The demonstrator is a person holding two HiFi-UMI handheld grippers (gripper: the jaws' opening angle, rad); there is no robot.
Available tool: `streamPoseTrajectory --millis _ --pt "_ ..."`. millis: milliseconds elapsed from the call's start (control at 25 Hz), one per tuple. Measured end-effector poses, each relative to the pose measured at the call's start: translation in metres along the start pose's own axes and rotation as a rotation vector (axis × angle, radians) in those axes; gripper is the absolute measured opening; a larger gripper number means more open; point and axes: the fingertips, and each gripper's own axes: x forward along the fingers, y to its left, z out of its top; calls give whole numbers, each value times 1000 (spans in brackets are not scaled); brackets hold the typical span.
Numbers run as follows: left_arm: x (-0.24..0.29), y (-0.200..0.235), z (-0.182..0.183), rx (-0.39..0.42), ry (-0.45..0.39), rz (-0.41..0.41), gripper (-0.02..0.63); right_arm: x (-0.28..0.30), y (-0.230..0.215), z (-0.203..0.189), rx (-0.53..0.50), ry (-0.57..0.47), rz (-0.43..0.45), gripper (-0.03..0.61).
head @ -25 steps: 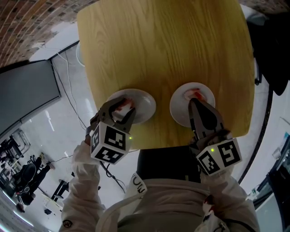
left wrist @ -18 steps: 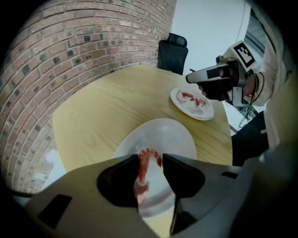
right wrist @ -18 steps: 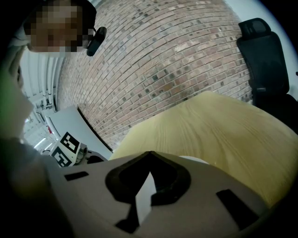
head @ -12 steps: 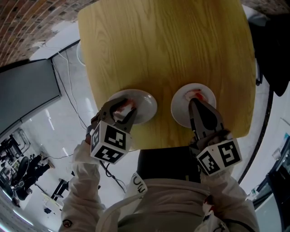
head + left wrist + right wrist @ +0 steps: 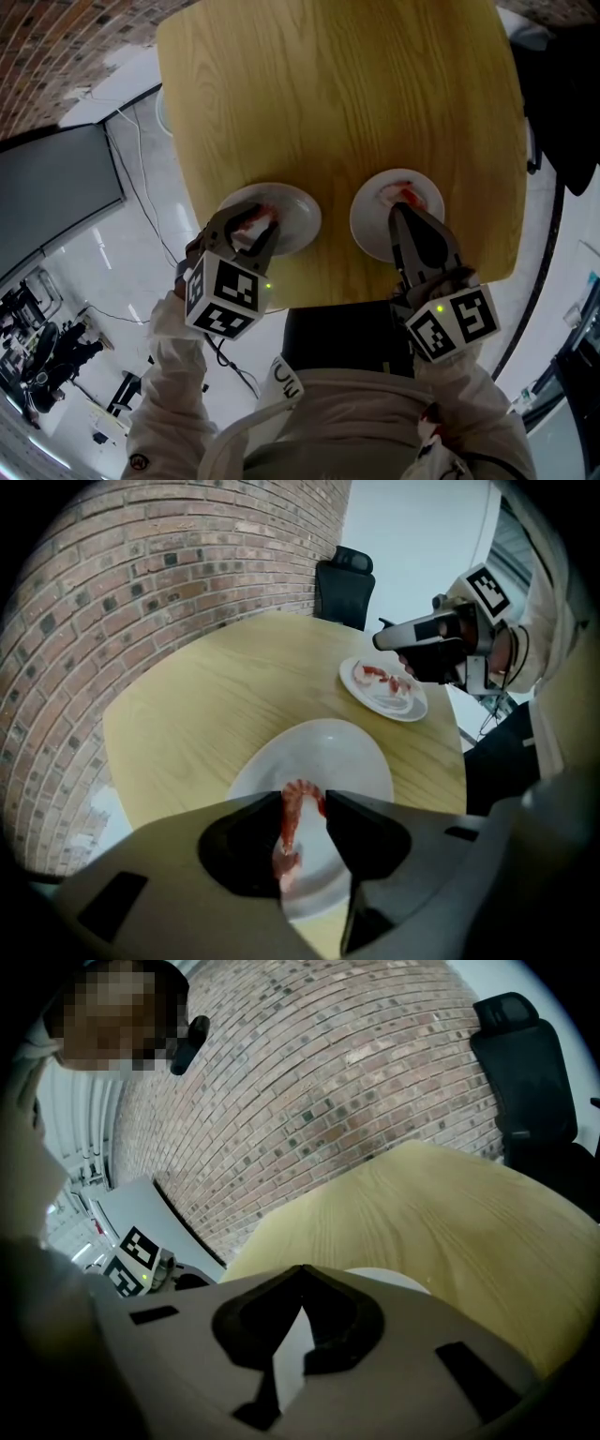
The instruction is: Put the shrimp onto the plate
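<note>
Left gripper (image 5: 302,803), lower centre of its own view: jaws closed on a curled red shrimp (image 5: 292,822), which hangs between them above the near white plate (image 5: 328,738). In the head view this plate lies at centre left on the wooden table (image 5: 337,94), by its lower edge. Right gripper (image 5: 302,1271): jaws together, nothing between them, tips over the second plate (image 5: 367,217) at centre right, which carries more shrimp (image 5: 405,195). The two plates lie apart.
</note>
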Motion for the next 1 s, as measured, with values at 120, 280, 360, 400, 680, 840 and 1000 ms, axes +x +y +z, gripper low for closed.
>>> streamPoseTrajectory --millis 120,280,360,400,680,840,1000 --pt "-2 0 0 6 -2 -2 152 -1 1 1 1 -1 -4 25" --pt "-3 12 -3 -4 -7 -18 152 10 7 4 5 -3 -6 25" --pt "-5 15 -2 -7 -10 -18 152 12 8 5 5 -4 -7 25" --pt "-6 15 -1 -6 -12 -18 152 12 8 6 6 -5 -8 25" --pt "-11 7 15 28 -38 -28 152 0 -2 9 21 -25 -35 25" --pt "-10 1 30 46 -53 -46 152 -8 -12 14 29 -41 -56 25" --pt "-8 -6 45 78 -65 -58 152 -16 -21 15 46 -57 -74 25"
